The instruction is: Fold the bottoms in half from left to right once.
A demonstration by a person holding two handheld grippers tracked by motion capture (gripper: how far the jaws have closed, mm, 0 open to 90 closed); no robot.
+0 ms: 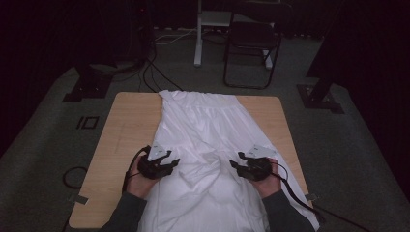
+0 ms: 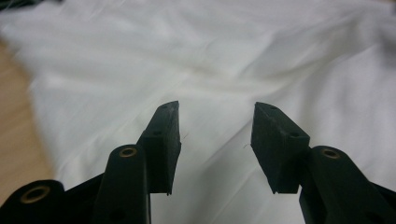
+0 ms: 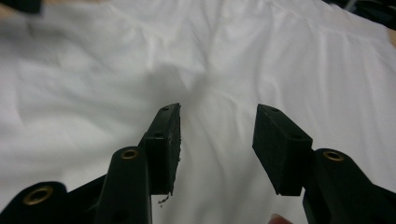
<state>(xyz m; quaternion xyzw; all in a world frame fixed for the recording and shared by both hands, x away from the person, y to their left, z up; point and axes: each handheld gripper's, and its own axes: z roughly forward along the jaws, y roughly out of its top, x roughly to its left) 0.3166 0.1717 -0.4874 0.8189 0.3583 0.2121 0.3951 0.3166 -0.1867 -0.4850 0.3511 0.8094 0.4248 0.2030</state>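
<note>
A wooden table (image 1: pixel 121 130) stands in a dim room, a black chair (image 1: pixel 251 38) and loose cables on the carpet beyond its far edge. Down the middle of the table lies a white garment (image 1: pixel 203 121), spread from the far edge toward the person and spilling over the near edge; it looks like a dress or skirt with a gathered band near the top, though the low light makes the cut hard to call. A bunched ridge of folds (image 1: pixel 205 166) rises between the two hands.

The left gripper (image 1: pixel 167 163) hangs at the cloth's left border, the right gripper (image 1: pixel 241 165) at its right, both pointing inward at the ridge. In the left gripper view, the left gripper (image 2: pixel 215 126) has its jaws about half open over flat white cloth, with nothing between them. In the right gripper view, the right gripper (image 3: pixel 217 126) shows the same half-open gap above rumpled fabric, also empty, a few stray threads clinging to one pad.

The fabric appears thin, light and limp: it will drape, slide on the smooth wood and wrinkle rather than hold a shape. A pinch on a raised fold or along the side hem should give the surest hold; flat cloth offers the jaws little to bite.
</note>
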